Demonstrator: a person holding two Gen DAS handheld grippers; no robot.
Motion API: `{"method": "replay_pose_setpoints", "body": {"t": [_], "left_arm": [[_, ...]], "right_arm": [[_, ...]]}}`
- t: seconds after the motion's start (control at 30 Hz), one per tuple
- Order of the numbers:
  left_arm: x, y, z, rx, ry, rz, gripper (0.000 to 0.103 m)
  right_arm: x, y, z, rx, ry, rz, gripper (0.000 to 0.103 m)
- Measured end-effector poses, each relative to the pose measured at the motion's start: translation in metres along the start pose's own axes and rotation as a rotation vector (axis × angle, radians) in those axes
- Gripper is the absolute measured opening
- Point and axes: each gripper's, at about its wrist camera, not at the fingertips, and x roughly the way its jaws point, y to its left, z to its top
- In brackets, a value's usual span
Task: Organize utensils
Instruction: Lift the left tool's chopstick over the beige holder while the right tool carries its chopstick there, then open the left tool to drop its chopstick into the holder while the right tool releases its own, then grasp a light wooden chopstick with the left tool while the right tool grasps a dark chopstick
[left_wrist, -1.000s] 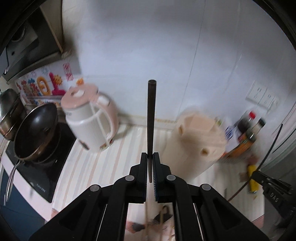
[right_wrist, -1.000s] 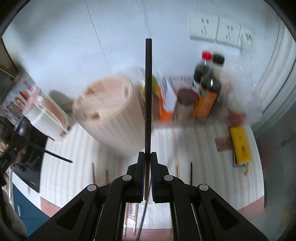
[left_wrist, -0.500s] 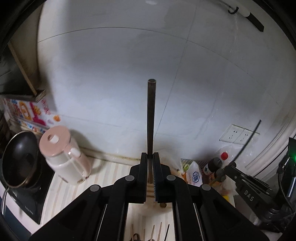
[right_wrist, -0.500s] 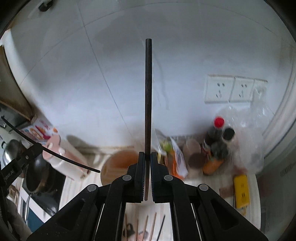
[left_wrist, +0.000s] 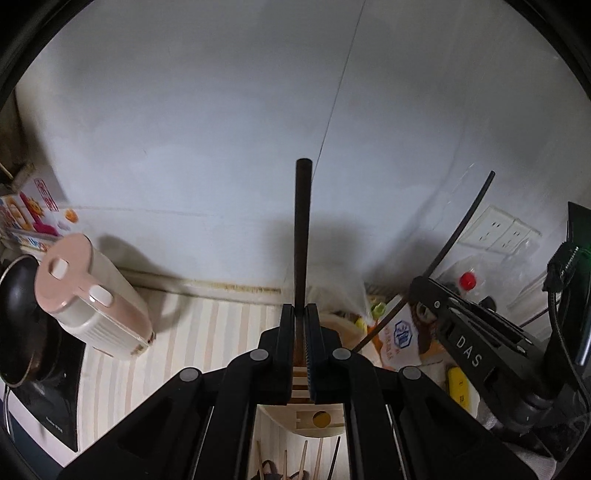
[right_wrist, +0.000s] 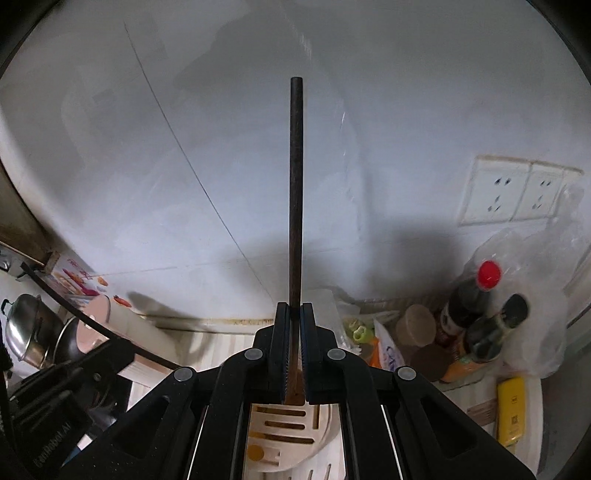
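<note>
Above the slotted holder (right_wrist: 280, 439), each gripper (left_wrist: 300, 314) (right_wrist: 294, 314) pinching a dark chopstick (left_wrist: 303, 236) (right_wrist: 295, 192) should lower it plumb into a slot.

"DAS" stands in white letters on the right hand-held gripper (left_wrist: 417, 291).

Two grippers (left_wrist: 299, 325) (right_wrist: 293, 325), each holding one dark chopstick (left_wrist: 303, 229) (right_wrist: 295, 184) (five more lie loose (left_wrist: 303, 456)), one slotted holder (right_wrist: 284, 439).

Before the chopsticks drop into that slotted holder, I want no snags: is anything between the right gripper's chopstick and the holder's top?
Nothing visible. The right gripper is shut on its chopstick, whose lower end hangs just above the holder; the slots below look clear.
</note>
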Motion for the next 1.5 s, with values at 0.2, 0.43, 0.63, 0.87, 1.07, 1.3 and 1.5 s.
{"method": "replay_pose_setpoints", "body": {"t": [0.2,0.43,0.63,0.87,1.07,1.3,1.5], "left_arm": [[0.02,0.004,-0.007,-0.011,0.087,-0.026,0.004],[-0.012,0.001,-0.005,-0.043,0.046,-0.013,0.036],[-0.057,0.015,-0.018,-0.052,-0.087,0.051,0.085],[-0.06,0.043,-0.069,-0.049,-0.088,0.168,0.103],[-0.025,0.064,-0.124,-0.052,0.025,0.23,0.103],[0.021,0.078,-0.187,-0.057,0.166,0.297,0.103],[0.051,0.078,-0.227,-0.038,0.269,0.314,0.103]], "right_arm": [[0.028,0.0,-0.012,-0.027,0.097,0.013,0.006],[0.022,-0.009,-0.02,-0.004,0.145,0.05,0.04],[-0.028,-0.029,-0.036,0.051,0.074,0.008,0.054],[-0.067,-0.05,-0.089,0.102,0.015,-0.079,0.087],[-0.058,-0.061,-0.141,0.12,0.054,-0.132,0.091],[-0.014,-0.066,-0.207,0.107,0.206,-0.188,0.091],[0.019,-0.076,-0.255,0.136,0.318,-0.197,0.07]]}}
